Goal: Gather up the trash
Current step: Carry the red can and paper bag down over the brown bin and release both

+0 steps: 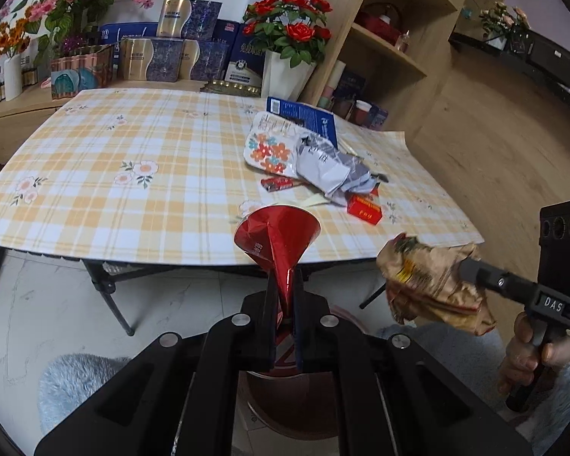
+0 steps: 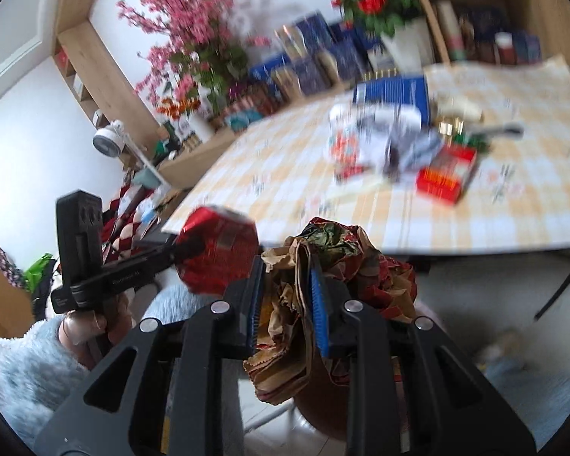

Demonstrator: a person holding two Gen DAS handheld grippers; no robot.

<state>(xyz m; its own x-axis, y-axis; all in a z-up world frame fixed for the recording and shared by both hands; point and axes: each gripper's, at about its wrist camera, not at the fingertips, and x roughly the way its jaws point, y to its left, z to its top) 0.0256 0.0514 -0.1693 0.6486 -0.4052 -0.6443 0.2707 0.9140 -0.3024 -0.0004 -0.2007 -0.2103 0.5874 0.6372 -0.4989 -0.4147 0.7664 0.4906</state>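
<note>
The left gripper [image 1: 285, 304] is clamped tight on the pinched tail of a red foil wrapper [image 1: 275, 239], so the wide crushed end fans out ahead of the fingertips, clear of the pads. The right gripper [image 2: 287, 304] is closed on a crumpled brown-and-red paper bag [image 2: 323, 296] — the bulk bulges out past both fingers, which fits a grip taken mid-wad to stop it unfolding. Both loads hang off the near edge of the table [image 1: 95, 174], over the floor, above a dark reddish bin [image 1: 296, 399] partly hidden under the linkage at 6 o'clock in the left wrist view; this position suits a drop. Remaining trash stays on the cloth: a grey crumpled wrapper [image 1: 330, 167] and a red carton [image 1: 364, 209] at 1 o'clock from the foil. Open room lies below and toward the floor; the table edge and its black folding leg [image 1: 110, 296] bound the far side.
</note>
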